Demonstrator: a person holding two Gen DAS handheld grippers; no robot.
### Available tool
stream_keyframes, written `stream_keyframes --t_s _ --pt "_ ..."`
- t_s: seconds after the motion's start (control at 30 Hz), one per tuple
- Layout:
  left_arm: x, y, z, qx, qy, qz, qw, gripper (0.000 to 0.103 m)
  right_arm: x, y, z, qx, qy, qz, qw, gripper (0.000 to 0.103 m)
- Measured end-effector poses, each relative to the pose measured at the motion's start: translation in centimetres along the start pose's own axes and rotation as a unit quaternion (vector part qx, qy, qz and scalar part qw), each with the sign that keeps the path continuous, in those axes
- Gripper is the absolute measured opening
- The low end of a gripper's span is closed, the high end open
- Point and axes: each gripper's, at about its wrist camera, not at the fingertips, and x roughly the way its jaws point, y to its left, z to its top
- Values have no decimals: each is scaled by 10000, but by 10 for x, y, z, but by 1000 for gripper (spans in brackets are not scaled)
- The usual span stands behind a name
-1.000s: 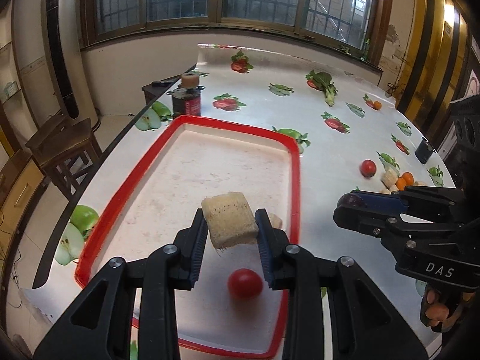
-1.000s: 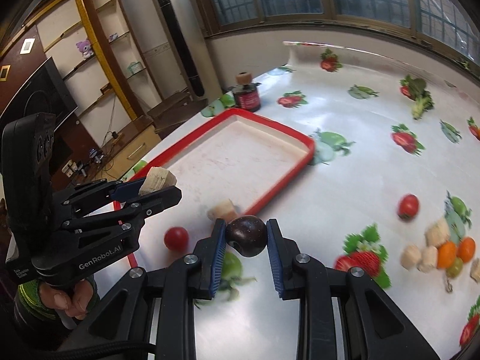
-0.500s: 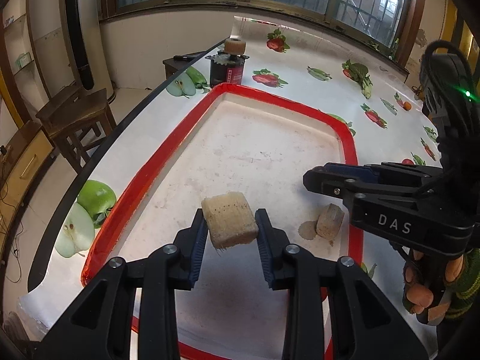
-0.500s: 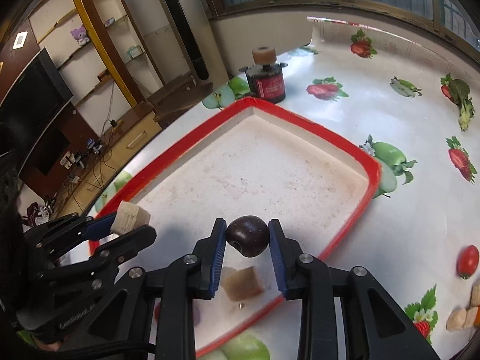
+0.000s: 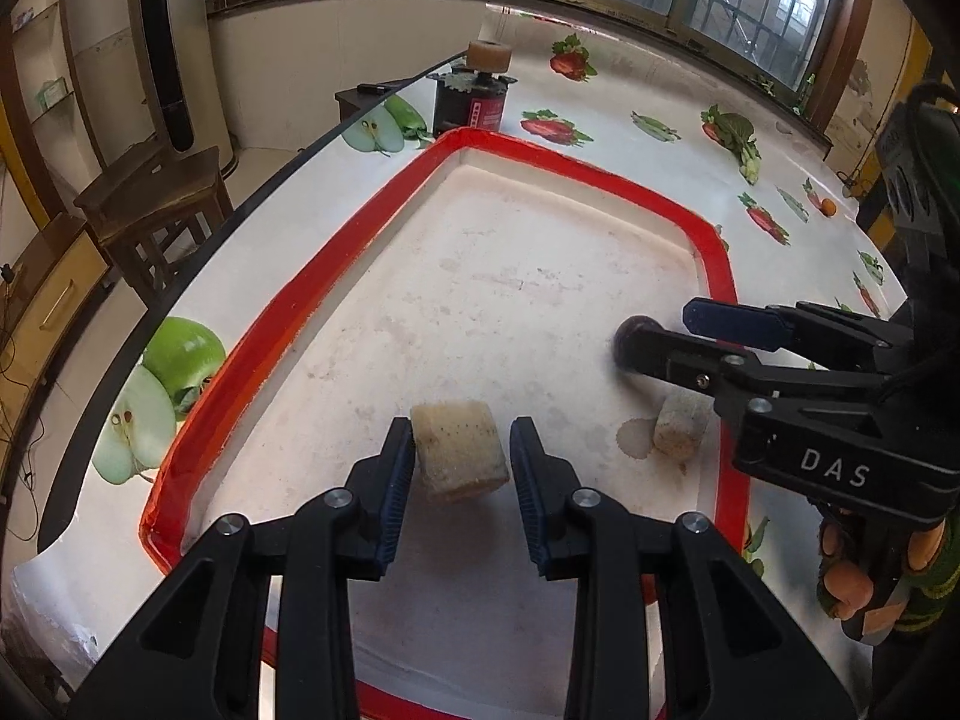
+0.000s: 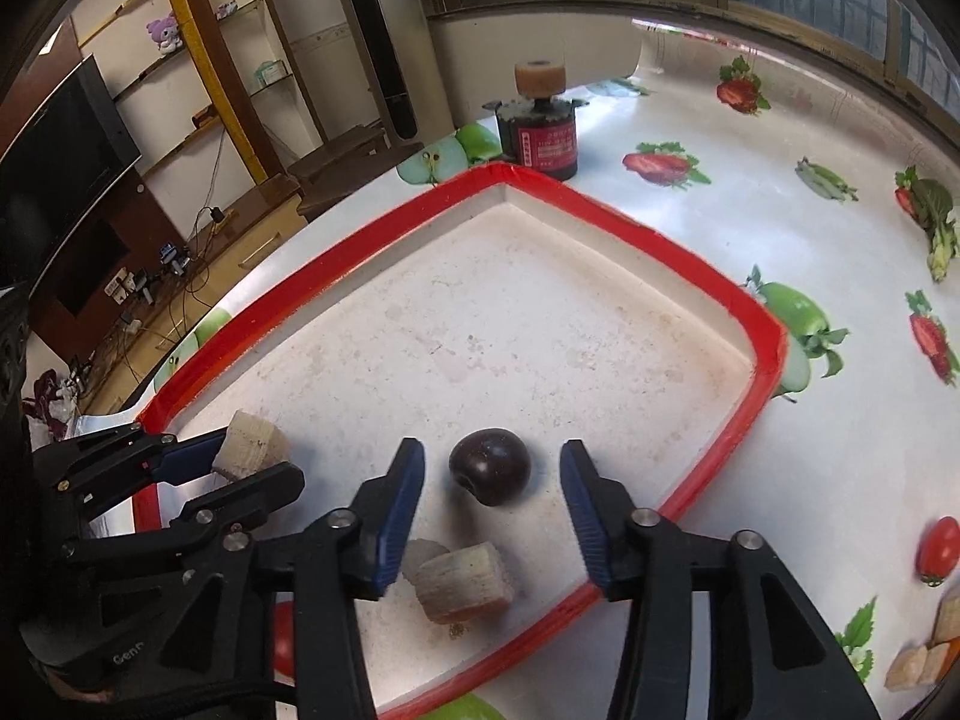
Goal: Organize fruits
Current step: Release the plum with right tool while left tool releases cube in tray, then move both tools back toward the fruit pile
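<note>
tray (image 5: pixel 288 324): glossy red rim, matt stained floor | plum (image 6: pixel 491 474): smooth, glossy

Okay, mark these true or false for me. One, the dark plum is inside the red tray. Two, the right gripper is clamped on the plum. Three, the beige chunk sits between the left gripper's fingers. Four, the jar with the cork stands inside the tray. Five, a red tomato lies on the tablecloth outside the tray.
1. True: the dark plum is inside the red tray.
2. False: the right gripper is opening, pads clear of it.
3. True: the beige chunk is between the left gripper fingers.
4. False: the jar stands beyond the tray's far corner.
5. True: the tomato.
</note>
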Motion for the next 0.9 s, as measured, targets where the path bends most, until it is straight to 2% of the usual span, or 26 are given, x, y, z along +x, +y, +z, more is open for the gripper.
stream_keyframes --t_s 0.03,0.1,0.33,0.9 --pt "-5 -2 1 24 -64 16 10000 44 -6 -1 -1 9 -46 32 10000 52" --pt "-14 -6 3 78 -221 59 9997 53 -18 -5 -2 68 -146 88 9998 55" --pt "-31 -36 10 313 -441 -141 9984 53 -62 -30 -19 408 -454 131 9980 55" --pt "-36 -112 5 813 -410 -569 9942 53 -123 -96 -78 1059 -597 -295 9921 56"
